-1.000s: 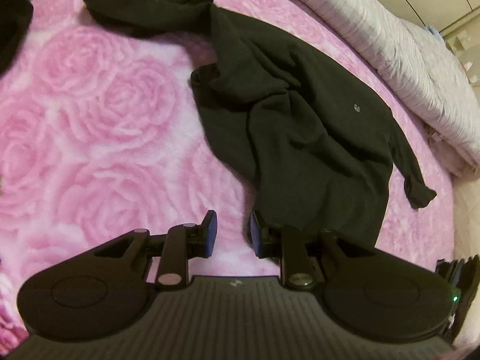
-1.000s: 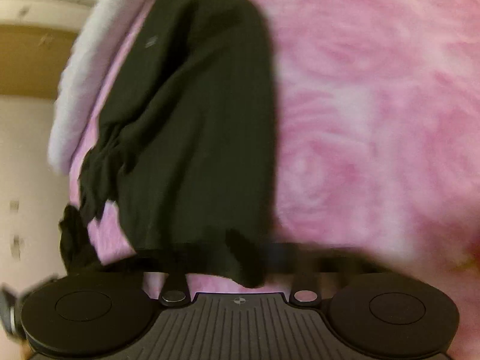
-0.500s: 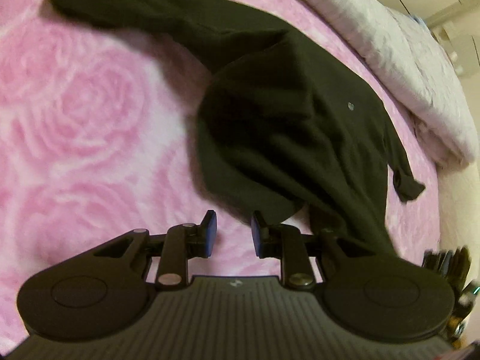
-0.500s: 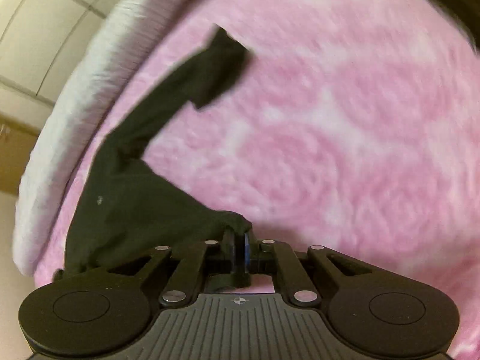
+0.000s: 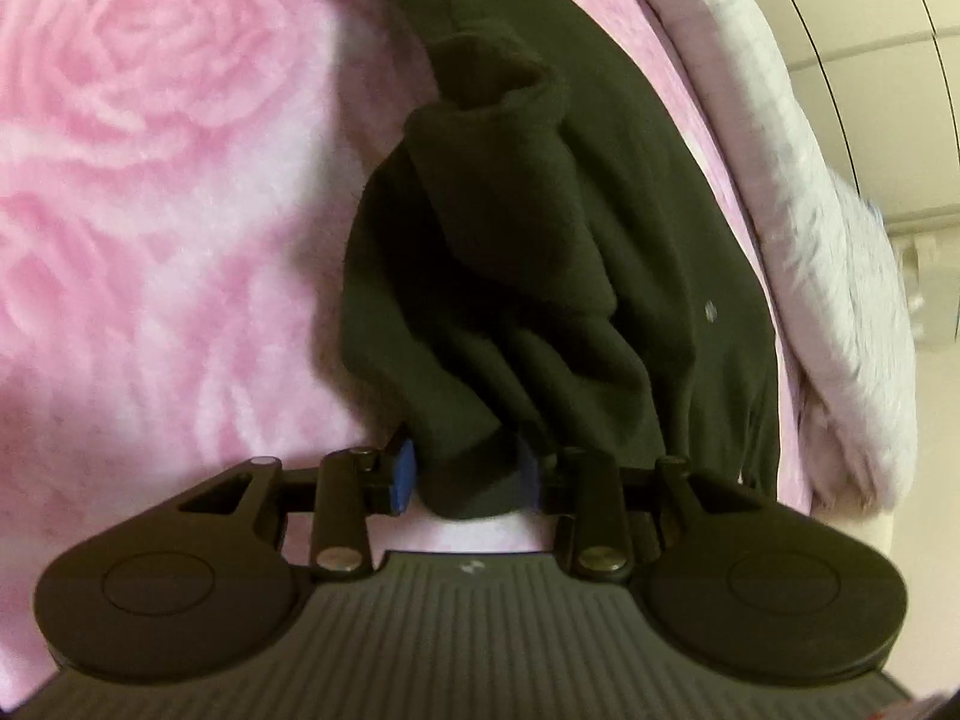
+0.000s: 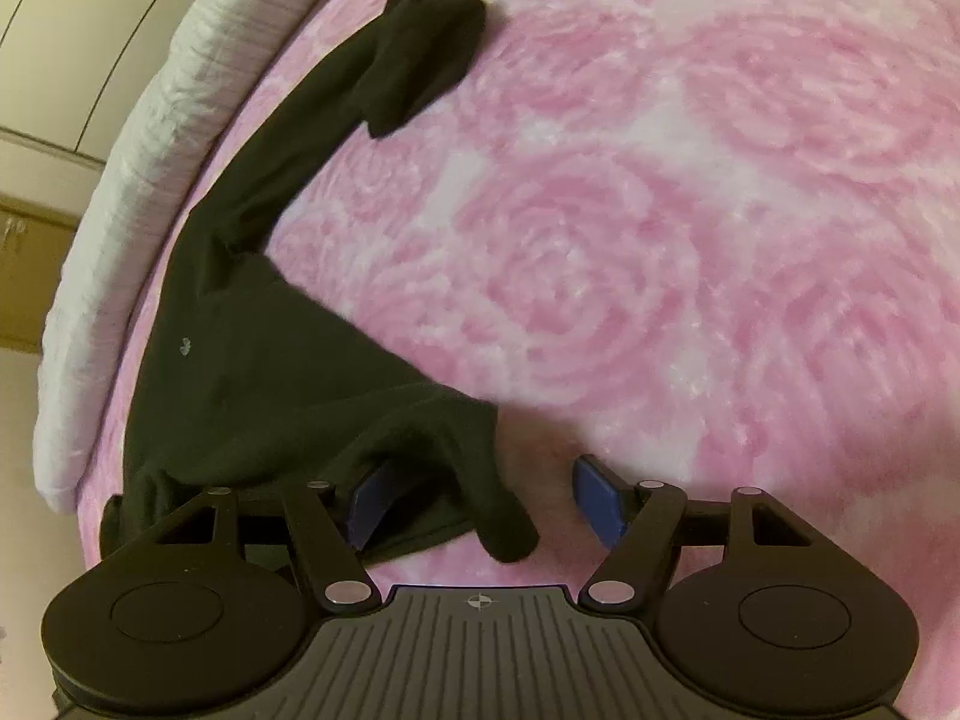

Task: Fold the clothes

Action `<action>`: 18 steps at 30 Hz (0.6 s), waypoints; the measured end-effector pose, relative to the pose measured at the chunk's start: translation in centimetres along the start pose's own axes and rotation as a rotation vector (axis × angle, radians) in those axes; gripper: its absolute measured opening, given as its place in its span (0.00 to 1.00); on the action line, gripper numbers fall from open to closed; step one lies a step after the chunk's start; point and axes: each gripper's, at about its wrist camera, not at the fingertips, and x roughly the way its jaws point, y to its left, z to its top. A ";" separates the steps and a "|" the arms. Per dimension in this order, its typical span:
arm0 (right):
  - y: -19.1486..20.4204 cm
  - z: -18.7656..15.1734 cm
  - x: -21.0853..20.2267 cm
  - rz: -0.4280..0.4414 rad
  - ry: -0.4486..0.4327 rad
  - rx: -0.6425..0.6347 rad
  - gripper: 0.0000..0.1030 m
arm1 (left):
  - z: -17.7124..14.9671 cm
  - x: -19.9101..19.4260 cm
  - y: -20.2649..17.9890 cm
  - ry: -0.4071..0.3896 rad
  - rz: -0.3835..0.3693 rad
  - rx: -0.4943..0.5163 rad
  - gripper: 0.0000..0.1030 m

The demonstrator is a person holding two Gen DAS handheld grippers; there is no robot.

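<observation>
Now the grips have swapped over: half a second ago the left gripper (image 5: 465,474) hovered with parted fingers short of the dark sweater (image 5: 600,228), and now a bunched fold of its hem sits between the blue pads (image 5: 403,476), gathered and creased as it rises to them, so the fingers look clenched on the cloth, though the right pad is mostly hidden by it. Moving right, the right gripper (image 6: 480,504), which was pinched tight on a corner of the garment half a second ago, now stands with its jaws spread wide; a tongue of fabric lies loose between them, draped over the left pad and clear of the right one. My reading is that the right side has been laid down and released while the left takes up its own edge, so the sweater is being spread or drawn flat before the first fold. By count: one sweater, lying along the pale rolled bedding (image 6: 120,192) at the edge of one pink rose-patterned blanket (image 6: 690,210); one sleeve (image 6: 414,48) stretched away in the right view; two grippers.
</observation>
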 end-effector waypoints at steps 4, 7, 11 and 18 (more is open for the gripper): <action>0.4 0.6 1.1 0.091 0.019 -0.059 0.51 | -0.3 -0.6 -1.1 0.004 -0.018 0.076 0.03; 0.8 -0.2 0.7 0.121 0.074 -0.099 0.05 | -0.3 -4.9 -3.1 0.008 -0.016 0.200 0.03; 1.0 -2.3 -1.0 0.107 0.181 -0.132 0.05 | -0.3 -14.8 -4.2 -0.020 0.046 0.321 0.03; 1.4 -6.1 -4.0 0.083 0.367 -0.189 0.06 | -3.4 -22.2 1.1 0.054 0.262 0.332 0.04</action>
